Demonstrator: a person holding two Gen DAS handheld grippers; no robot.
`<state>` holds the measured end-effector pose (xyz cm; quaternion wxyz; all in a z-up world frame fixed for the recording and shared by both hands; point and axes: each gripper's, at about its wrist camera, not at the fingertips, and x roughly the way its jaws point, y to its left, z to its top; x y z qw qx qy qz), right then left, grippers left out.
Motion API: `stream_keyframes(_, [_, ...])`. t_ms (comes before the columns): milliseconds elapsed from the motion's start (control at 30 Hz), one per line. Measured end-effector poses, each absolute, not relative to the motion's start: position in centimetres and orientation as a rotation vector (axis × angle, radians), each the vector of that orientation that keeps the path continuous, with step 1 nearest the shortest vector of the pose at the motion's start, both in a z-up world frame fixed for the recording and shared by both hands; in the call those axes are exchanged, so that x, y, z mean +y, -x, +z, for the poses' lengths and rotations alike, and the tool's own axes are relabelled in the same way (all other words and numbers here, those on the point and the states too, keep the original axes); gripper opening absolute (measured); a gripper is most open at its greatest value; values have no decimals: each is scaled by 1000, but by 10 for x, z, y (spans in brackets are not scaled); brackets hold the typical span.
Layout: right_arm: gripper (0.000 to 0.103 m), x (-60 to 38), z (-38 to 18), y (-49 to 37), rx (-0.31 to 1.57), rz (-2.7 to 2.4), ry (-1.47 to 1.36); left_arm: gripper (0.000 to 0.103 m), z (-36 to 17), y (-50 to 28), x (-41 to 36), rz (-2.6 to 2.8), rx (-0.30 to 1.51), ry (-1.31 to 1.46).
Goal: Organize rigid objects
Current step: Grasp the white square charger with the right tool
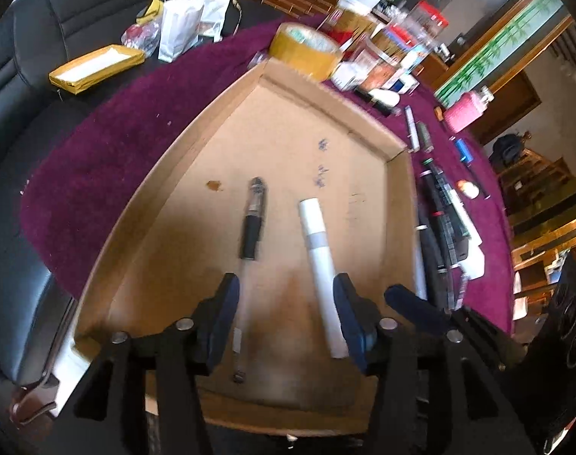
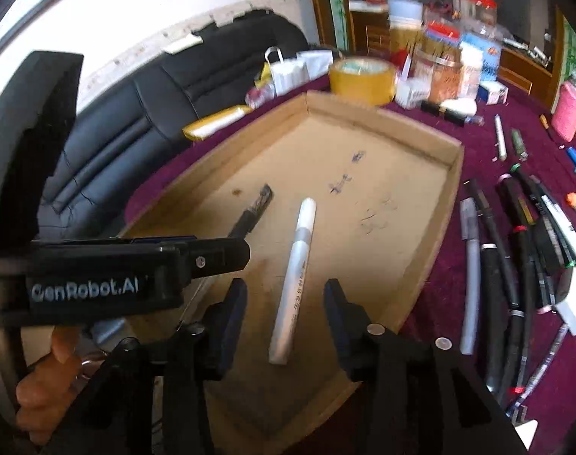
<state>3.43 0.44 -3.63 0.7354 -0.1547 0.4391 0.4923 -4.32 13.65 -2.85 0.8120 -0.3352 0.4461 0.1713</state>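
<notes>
Cluttered purple counter [image 2: 432, 295], white marker [image 2: 293, 284] lying loose in cardboard tray [image 2: 449, 197] between parted right tongs [image 2: 286, 311], left tongs [image 1: 286, 314] parted too; probably light, stiff, slippery, best pinched mid-barrel.

Daylit, motion-blurred, fisheye-warped edges

A roll of tan packing tape [image 2: 362, 80] sits on a purple cloth [image 1: 110, 159] beside jars and boxes [image 2: 445, 72], while a white paper bag [image 1: 178, 28] and a yellow packet [image 1: 94, 68] rest on a black leather sofa [image 2: 136, 113].
</notes>
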Motion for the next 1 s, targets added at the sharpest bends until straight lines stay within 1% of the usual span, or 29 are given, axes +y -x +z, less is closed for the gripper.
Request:
stream_keyframes(100, [49, -20, -25, -32, 937, 1086, 296, 58, -13, 40, 114, 345, 919, 696])
stream_keyframes(167, [50, -42, -20, -32, 921, 1084, 268, 65, -7, 36, 97, 322, 913, 680])
stream_keyframes(233, [54, -66, -17, -32, 913, 1068, 234, 65, -3, 30, 75, 296, 919, 660])
stream_keyframes(300, [55, -89, -16, -33, 911, 1048, 198, 65, 0, 26, 57, 277, 928, 640])
stream_keyframes(367, [58, -111, -17, -35, 915, 1016, 167, 69, 1, 21, 38, 264, 941, 612])
stream_keyframes(567, [64, -176, -22, -46, 921, 911, 73, 70, -1, 13, -8, 249, 983, 555])
stream_keyframes(767, [65, -221, -32, -52, 914, 798, 18, 70, -5, 12, -32, 250, 1018, 506])
stream_keyframes(1000, [65, -237, -41, -54, 949, 734, 24, 70, -8, 19, -37, 248, 1030, 501])
